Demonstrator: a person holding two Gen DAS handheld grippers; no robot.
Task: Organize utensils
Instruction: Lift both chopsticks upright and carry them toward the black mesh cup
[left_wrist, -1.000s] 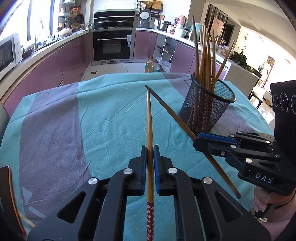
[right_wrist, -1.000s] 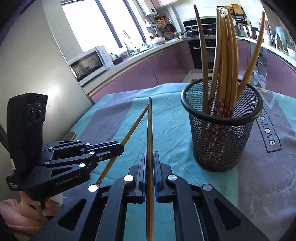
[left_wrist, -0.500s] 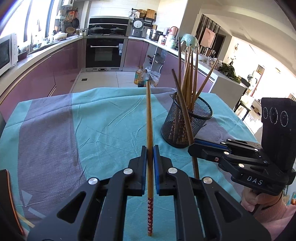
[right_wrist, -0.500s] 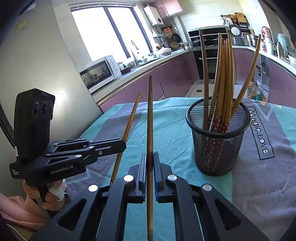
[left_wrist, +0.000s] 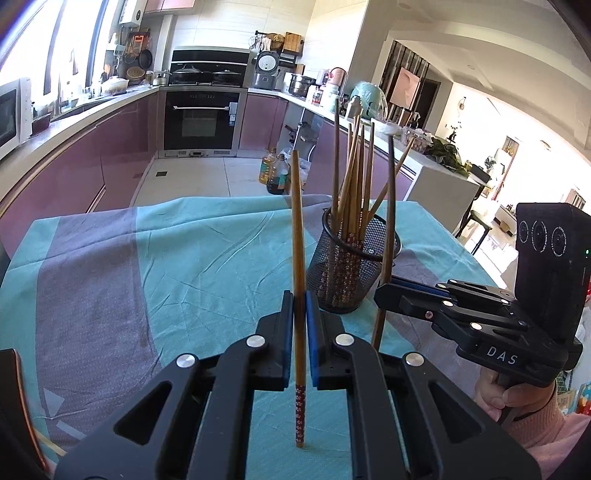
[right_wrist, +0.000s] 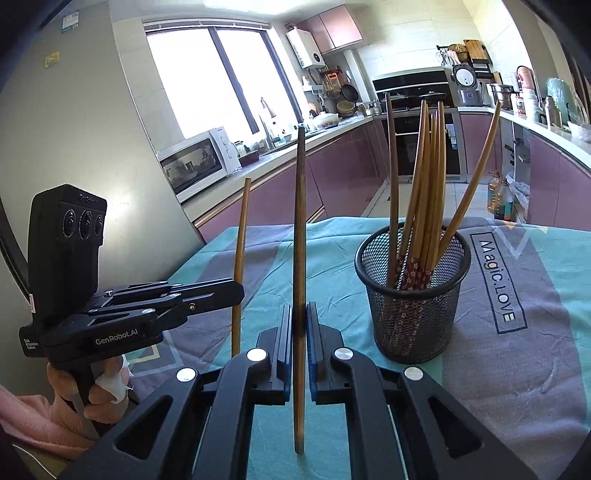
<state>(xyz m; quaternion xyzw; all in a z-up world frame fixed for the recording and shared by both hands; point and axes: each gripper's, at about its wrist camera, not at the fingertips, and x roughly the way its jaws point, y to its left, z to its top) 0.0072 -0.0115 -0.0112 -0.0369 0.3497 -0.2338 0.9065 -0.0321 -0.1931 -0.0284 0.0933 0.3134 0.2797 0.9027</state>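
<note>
My left gripper (left_wrist: 300, 306) is shut on a wooden chopstick (left_wrist: 297, 229) with a red flowered end, held nearly upright. My right gripper (right_wrist: 299, 317) is shut on a darker chopstick (right_wrist: 299, 229), also upright. Each sees the other: the right gripper (left_wrist: 384, 291) with its chopstick (left_wrist: 389, 206) stands right of the left one, and the left gripper (right_wrist: 236, 288) with its chopstick (right_wrist: 241, 236) stands left of the right one. A black mesh holder (left_wrist: 351, 273) with several chopsticks stands on the table ahead, also in the right wrist view (right_wrist: 413, 306).
The table carries a teal and grey cloth (left_wrist: 166, 266) printed "Magic.LOVE" (right_wrist: 496, 280). Kitchen counters, an oven (left_wrist: 201, 118) and a microwave (right_wrist: 195, 162) lie beyond the far edge. A dark object (left_wrist: 11, 391) sits at the left table edge.
Both grippers have tilted their chopsticks from slanting forward to nearly upright and pulled back and up, so the holder now looks smaller and farther.
</note>
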